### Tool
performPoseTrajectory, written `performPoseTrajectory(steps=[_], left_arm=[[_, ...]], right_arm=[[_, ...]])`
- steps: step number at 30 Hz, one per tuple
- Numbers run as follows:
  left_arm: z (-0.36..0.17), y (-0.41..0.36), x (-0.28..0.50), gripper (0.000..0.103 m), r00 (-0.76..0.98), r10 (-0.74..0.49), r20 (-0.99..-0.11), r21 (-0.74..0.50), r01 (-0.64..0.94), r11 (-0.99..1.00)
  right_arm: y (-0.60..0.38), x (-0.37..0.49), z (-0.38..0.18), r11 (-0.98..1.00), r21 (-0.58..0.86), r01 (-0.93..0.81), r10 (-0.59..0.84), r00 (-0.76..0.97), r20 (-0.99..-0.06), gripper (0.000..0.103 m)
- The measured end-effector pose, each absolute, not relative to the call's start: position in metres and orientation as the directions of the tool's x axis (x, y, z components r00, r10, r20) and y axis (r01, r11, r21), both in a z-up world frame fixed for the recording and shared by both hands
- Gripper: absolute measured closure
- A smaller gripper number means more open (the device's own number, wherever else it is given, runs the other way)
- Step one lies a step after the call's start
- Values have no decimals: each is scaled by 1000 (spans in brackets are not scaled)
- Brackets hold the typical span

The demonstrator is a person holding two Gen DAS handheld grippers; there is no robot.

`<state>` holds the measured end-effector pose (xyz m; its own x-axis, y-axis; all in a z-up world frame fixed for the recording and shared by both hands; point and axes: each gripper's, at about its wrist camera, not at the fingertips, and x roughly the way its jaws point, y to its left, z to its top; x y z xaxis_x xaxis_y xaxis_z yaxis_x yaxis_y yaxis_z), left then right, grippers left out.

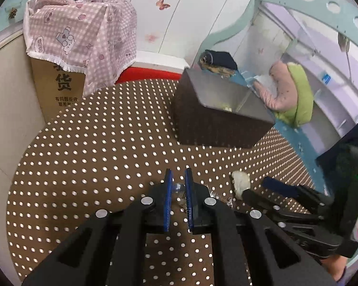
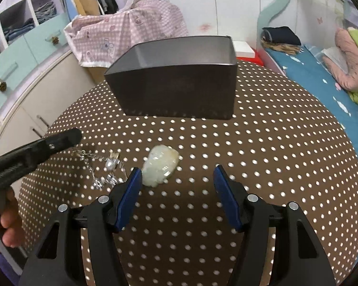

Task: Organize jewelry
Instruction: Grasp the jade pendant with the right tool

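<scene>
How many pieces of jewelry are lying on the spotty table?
2. A pale green carved stone pendant lies in front of the open right gripper. A silver chain necklace lies left of it, at the shut left gripper. The dark rectangular box may hide more.

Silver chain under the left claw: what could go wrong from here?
The left claw is nearly shut on the silver chain; the thin links may slip out when lifted. Trailing chain could snag the pale stone pendant beside it. The open right claw is close and might collide with the left.
</scene>
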<state>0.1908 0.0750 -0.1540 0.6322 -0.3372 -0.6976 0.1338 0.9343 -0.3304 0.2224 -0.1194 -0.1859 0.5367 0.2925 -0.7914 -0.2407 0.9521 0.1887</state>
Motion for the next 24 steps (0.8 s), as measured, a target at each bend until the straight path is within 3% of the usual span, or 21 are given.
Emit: performPoseTrajectory(steps=[10,14,15,18,24], left_arm=[[-150,89,194,94,610,-412,-677,-412,150,899],[-149,85,197,94,618,-363,-697,-355,143,924],[-152,84,199,94,607,-356,-710,-349,136,927],[-161,85,204,93,597,-332,-731,-332,114,936],[-174,95,206,93,586,-331,-739,-355,79,932]], right_arm=[[-96,233,-187,961,117,-251,239,541,-806,42],[-84,232,-189,960,57,-276,206,551,-809,42],[-82,231,-190,959,43,-281,198,555,-808,44],[-82,230,-188,956,55,-289,216,561,-799,68],[-91,228,-189,952,67,-298,231,561,-795,74]])
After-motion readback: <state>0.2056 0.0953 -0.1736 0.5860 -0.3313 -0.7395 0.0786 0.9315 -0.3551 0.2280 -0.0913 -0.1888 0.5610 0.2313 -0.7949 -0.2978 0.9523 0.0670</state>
